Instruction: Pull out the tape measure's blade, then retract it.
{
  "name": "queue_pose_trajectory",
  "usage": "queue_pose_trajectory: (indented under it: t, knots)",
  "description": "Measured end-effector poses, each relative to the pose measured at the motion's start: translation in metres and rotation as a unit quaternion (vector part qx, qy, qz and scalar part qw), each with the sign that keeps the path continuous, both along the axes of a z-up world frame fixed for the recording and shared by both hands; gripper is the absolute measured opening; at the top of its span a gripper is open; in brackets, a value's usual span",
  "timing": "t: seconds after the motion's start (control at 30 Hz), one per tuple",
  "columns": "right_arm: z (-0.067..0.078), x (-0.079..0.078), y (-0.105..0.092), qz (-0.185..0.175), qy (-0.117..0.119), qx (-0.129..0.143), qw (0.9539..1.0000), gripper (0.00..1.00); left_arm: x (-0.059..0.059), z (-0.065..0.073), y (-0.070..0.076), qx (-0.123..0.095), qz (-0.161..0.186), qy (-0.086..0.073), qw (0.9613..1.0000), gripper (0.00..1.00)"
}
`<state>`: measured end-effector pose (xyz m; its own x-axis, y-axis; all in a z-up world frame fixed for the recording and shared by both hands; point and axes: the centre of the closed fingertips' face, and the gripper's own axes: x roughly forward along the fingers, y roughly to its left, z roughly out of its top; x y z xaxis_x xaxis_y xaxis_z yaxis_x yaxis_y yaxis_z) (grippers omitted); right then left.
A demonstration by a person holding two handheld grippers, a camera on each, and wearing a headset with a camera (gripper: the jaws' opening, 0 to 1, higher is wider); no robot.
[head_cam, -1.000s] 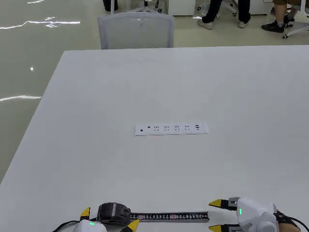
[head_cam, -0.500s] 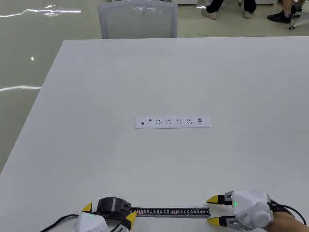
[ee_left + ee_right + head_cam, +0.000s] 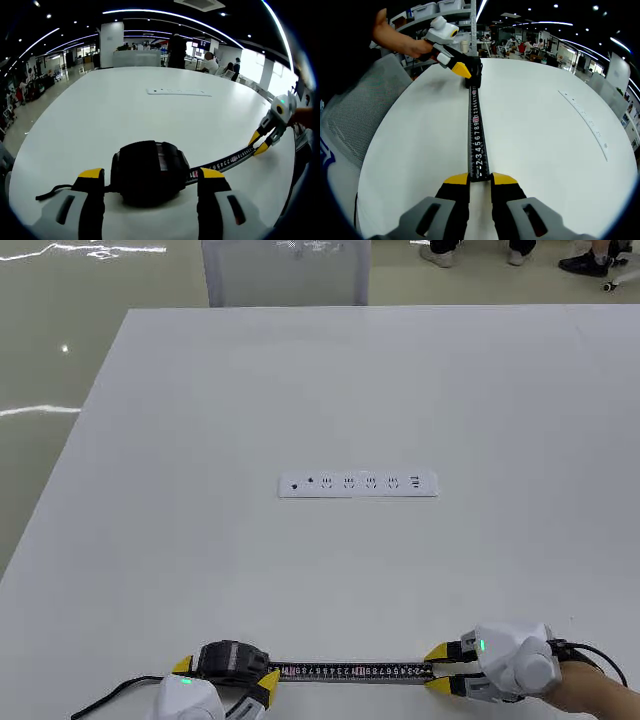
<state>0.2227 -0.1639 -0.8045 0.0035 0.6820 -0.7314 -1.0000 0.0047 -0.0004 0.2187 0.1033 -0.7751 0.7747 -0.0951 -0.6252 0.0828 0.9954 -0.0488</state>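
Down at the near left of the white bench (image 3: 300, 390), the left gripper (image 3: 226, 673) has its yellow-tipped fingers (image 3: 91, 176) set against the 2 sides of the tape measure's black case (image 3: 232, 660), holding it. A thin dark cable (image 3: 110, 702) trails away to the left of that gripper. No brand or label can be read on the case.

From the case the blade (image 3: 350, 672) is drawn out straight to the right. Its long axis runs along the bench's near edge, low over the surface, with the tip pointing right. The blade is black with white figures. In the right gripper view the digits 2 to 9 read clearly just ahead of the fingers, followed by red marks. Farther along they are too small to make out.

At the far right, the right gripper (image 3: 438, 669) has its fingers (image 3: 456, 179) closed together on the blade's end.

Well beyond the blade, mid-bench, lies a white power strip (image 3: 357, 485) with a row of sockets, its long axis also running left to right.
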Motion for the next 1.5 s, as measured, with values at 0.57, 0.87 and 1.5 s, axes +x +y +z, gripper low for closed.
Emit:
queue_pose_trajectory:
  t: [0.57,0.87,1.5]
  knots:
    - [0.000,-0.001,0.001,0.025,0.007,0.000,0.9997,0.16,0.002,-0.008,0.004,-0.011,0.019,0.005,0.9997,0.69]
    - [0.000,-0.002,0.001,0.033,0.004,-0.003,0.9995,0.14,0.004,-0.007,0.005,-0.022,0.042,0.005,0.9989,0.65]
    - [0.001,-0.003,0.000,0.038,-0.005,-0.005,0.9993,0.14,0.006,-0.012,0.008,-0.029,0.063,0.024,0.9973,0.62]
